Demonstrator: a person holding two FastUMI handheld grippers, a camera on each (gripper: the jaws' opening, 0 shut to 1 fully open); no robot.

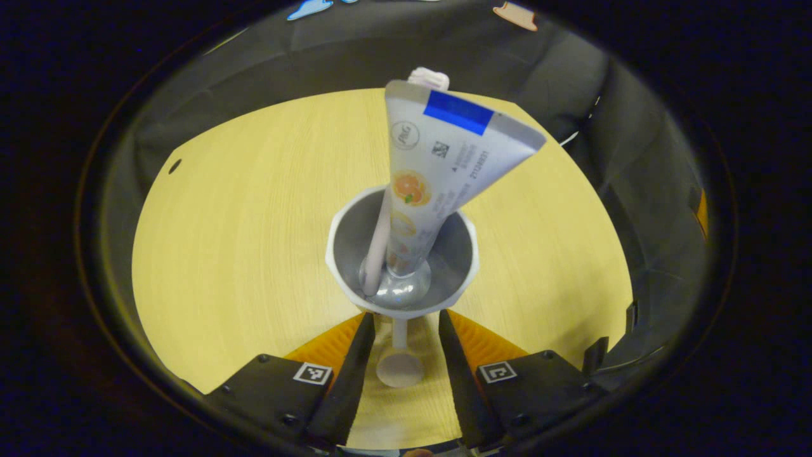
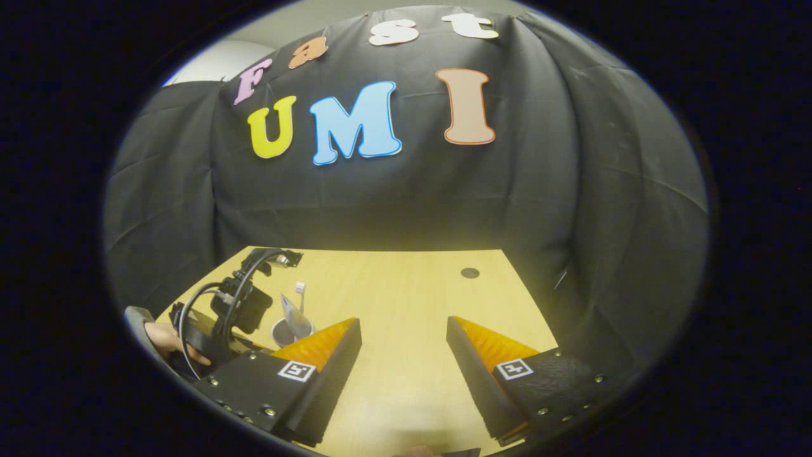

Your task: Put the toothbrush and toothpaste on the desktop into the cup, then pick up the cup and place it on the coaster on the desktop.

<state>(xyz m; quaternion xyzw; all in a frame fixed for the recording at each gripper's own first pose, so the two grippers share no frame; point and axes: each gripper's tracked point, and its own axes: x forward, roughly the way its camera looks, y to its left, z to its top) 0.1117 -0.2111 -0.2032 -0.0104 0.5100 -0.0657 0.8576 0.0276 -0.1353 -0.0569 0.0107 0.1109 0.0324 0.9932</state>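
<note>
Above the desktop (image 2: 406, 298), both hand-held grippers level, left (image 1: 399, 330) narrowly astride cup stem (image 1: 399, 333), right (image 2: 404, 346) wide.

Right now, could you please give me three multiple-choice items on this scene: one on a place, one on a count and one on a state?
1. Where is the toothpaste?
A. Lying flat on the desktop
B. Standing in the cup
C. Held by the right gripper

2. How many items stand in the cup?
A. None
B. Two
C. Four

3. How is the left gripper set?
A. Open, a finger on each side of the cup's handle
B. Shut on the toothpaste
C. Shut on the cup's rim

Answers:
1 B: its lower end sits inside the cup.
2 B: the toothpaste and toothbrush.
3 A: gaps show beside the handle.
</note>
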